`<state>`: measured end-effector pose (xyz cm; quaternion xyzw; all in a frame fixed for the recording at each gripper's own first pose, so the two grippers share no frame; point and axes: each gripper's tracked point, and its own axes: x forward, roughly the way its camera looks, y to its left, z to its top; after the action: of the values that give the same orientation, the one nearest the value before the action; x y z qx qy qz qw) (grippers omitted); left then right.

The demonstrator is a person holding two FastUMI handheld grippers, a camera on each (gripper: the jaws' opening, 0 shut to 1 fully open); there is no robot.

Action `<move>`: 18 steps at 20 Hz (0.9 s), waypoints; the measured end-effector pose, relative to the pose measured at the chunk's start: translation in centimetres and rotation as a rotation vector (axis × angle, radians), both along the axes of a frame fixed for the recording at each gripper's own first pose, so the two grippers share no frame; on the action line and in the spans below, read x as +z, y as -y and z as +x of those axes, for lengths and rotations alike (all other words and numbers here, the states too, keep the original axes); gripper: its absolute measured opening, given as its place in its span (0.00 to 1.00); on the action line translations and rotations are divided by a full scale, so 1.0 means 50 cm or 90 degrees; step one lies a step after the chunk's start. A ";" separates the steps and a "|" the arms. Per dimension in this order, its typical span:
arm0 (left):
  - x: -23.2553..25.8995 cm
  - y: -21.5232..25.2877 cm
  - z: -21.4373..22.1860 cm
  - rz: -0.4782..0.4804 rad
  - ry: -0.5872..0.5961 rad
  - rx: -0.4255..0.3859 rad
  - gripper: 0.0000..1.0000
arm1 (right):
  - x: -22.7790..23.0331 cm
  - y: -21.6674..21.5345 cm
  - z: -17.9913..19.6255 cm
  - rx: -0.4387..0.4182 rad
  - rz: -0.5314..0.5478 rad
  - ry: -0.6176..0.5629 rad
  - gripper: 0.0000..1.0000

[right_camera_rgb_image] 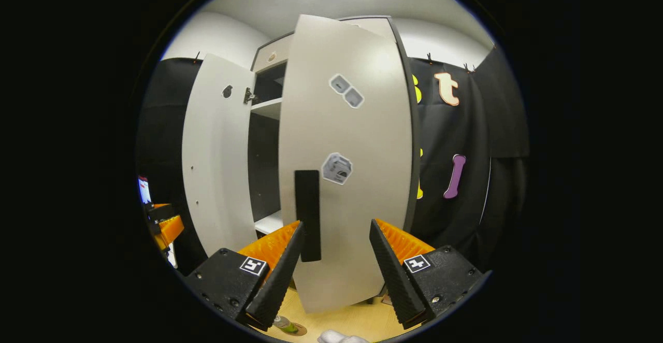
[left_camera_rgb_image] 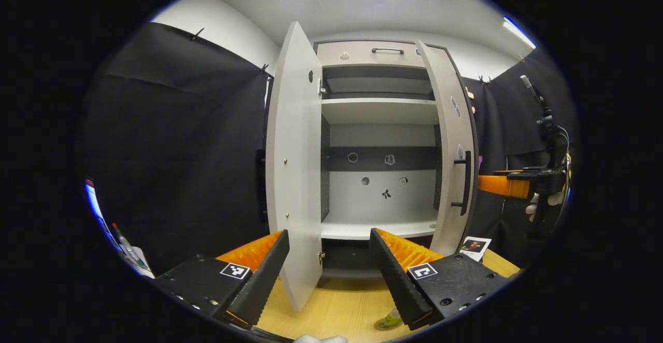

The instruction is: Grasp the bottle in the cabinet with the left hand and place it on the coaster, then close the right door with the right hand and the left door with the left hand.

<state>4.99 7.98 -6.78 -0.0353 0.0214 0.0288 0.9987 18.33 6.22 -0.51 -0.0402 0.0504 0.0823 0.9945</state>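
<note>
The grey cabinet (left_camera_rgb_image: pixel 380 53) stands on a wooden table (left_camera_rgb_image: pixel 336 306) with both doors swung open. A small greenish bottle (left_camera_rgb_image: pixel 389 320) stands on a round coaster (left_camera_rgb_image: pixel 380 326) on the table, just below my right finger in the left gripper view. My left gripper (left_camera_rgb_image: pixel 329 270) is open in front of the cabinet, its left finger beside the left door (left_camera_rgb_image: pixel 292 177). My right gripper (right_camera_rgb_image: pixel 335 265) is open just in front of the outer face of the right door (right_camera_rgb_image: pixel 352 177), near its black handle (right_camera_rgb_image: pixel 308 213). In this view the bottle (right_camera_rgb_image: pixel 285 325) sits low.
The right gripper (left_camera_rgb_image: pixel 510 185), held by a gloved hand (left_camera_rgb_image: pixel 533 208), shows beyond the right door (left_camera_rgb_image: pixel 449 146). A photo card (left_camera_rgb_image: pixel 475 246) lies on the table by that door. The left gripper (right_camera_rgb_image: pixel 167 226) shows at the far left past the left door (right_camera_rgb_image: pixel 217 161).
</note>
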 end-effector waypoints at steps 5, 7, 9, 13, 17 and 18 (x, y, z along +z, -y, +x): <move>0.005 -0.067 0.005 -0.003 0.011 -0.011 0.95 | -0.008 -0.038 -0.040 -0.007 -0.004 0.004 0.79; 0.000 -0.113 0.017 0.012 0.012 -0.004 0.95 | -0.022 -0.047 -0.061 -0.020 -0.016 0.000 0.79; 0.002 -0.168 0.036 0.023 0.014 0.010 0.95 | -0.039 -0.059 -0.080 -0.034 -0.018 -0.007 0.79; 0.001 -0.291 0.089 0.037 0.016 0.052 0.95 | -0.074 -0.058 -0.119 -0.067 -0.021 -0.031 0.79; 0.006 -0.377 0.155 0.040 0.025 0.074 0.95 | -0.096 -0.031 -0.151 -0.108 -0.025 -0.055 0.79; 0.007 -0.388 0.173 0.042 0.025 0.077 0.95 | -0.098 -0.023 -0.157 -0.118 -0.024 -0.058 0.80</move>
<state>13.63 27.39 -6.45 -0.0044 -0.0015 0.0895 0.9960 10.46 7.39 -5.42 -0.0504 0.1007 -0.0094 0.9936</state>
